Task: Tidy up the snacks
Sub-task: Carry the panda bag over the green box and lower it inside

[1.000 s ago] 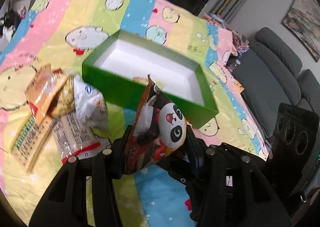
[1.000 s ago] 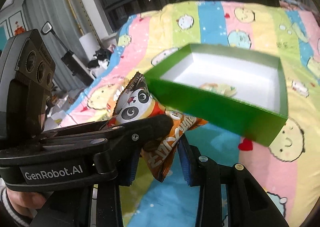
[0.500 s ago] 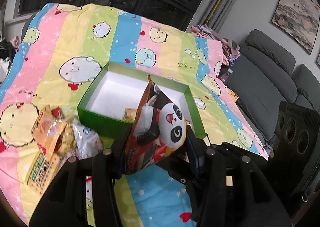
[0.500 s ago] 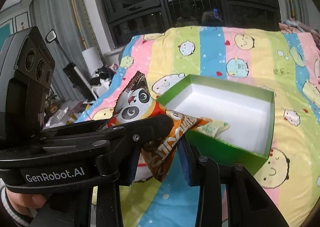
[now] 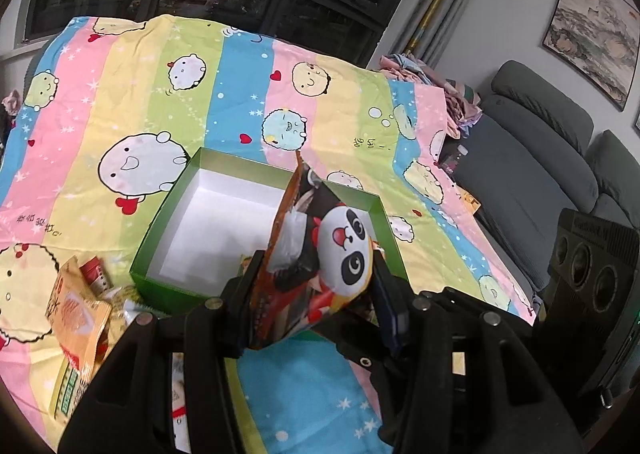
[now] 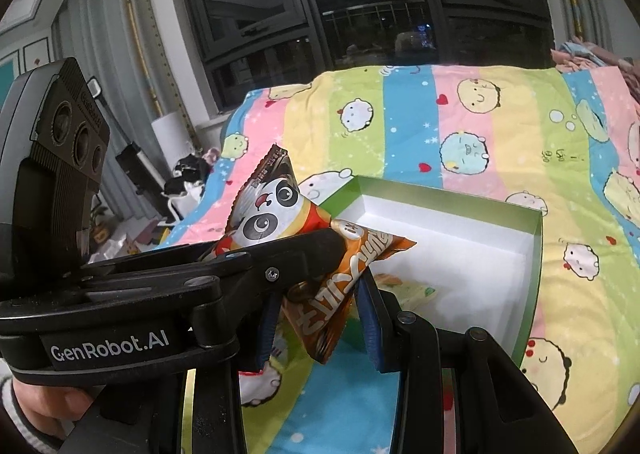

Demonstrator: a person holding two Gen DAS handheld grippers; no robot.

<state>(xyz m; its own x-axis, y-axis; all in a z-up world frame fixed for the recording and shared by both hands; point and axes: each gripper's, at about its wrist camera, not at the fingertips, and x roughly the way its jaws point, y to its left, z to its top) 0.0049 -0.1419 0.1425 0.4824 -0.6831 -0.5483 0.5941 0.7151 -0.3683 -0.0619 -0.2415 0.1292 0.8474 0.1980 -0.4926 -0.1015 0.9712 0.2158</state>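
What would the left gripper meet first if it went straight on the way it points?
Probably the green box: the left gripper, shut on the panda snack bag, points down over its near wall towards the white floor. Depth is unclear.

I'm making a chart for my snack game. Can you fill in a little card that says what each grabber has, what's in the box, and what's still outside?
left gripper: shut on the panda snack bag
right gripper: shut on the same bag, at its orange end
bag position: held up in front of the green box, not inside it
green box: open, white inside, one small pale packet lying in it
still outside: a pile of snack packets on the striped cartoon blanket, left of the box
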